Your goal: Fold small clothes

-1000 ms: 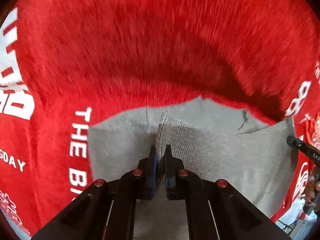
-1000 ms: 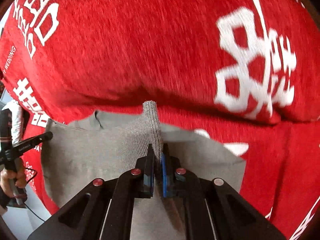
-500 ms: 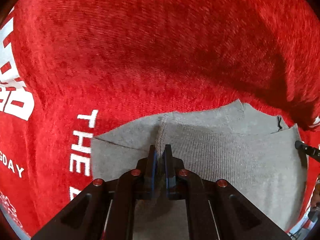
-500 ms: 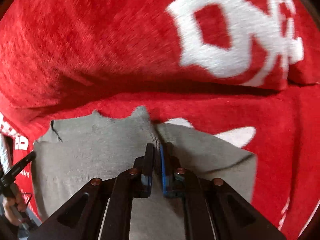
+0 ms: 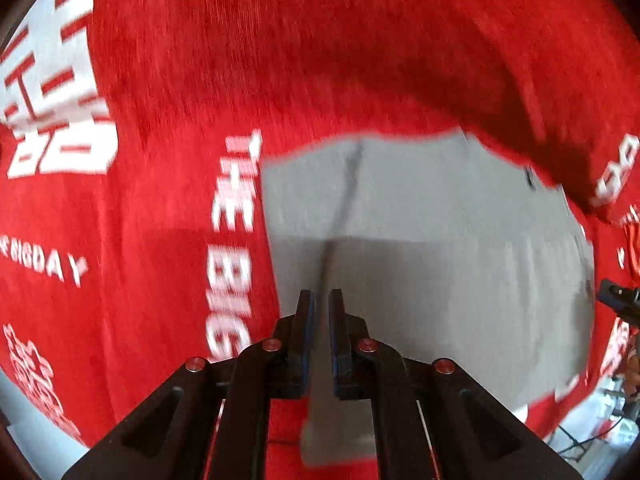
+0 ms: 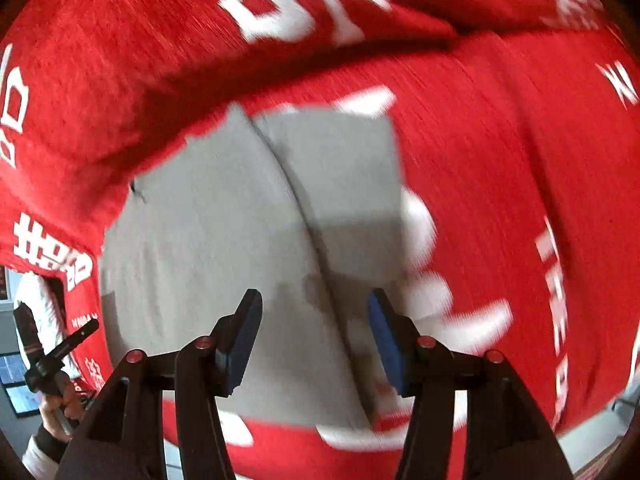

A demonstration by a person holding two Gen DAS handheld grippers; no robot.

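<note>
A small grey garment (image 5: pixel 440 248) lies flat on a red cloth (image 5: pixel 168 92) with white lettering. It also shows in the right wrist view (image 6: pixel 208 232), with a seam running down its middle. My left gripper (image 5: pixel 320 320) sits above its left part, jaws a narrow gap apart with nothing between them. My right gripper (image 6: pixel 314 332) is wide open above the garment's right part, holding nothing. Both views are motion-blurred.
The red cloth (image 6: pixel 500 160) covers the whole surface and has a raised fold at the far side (image 6: pixel 280 60). The other hand-held gripper shows at the right edge of the left wrist view (image 5: pixel 618 300) and at the lower left of the right wrist view (image 6: pixel 60 352).
Both grippers have let go of the grey garment's edge and pulled back and up. The garment now lies flat and folded over. The right jaws opened wide, the left only slightly.
</note>
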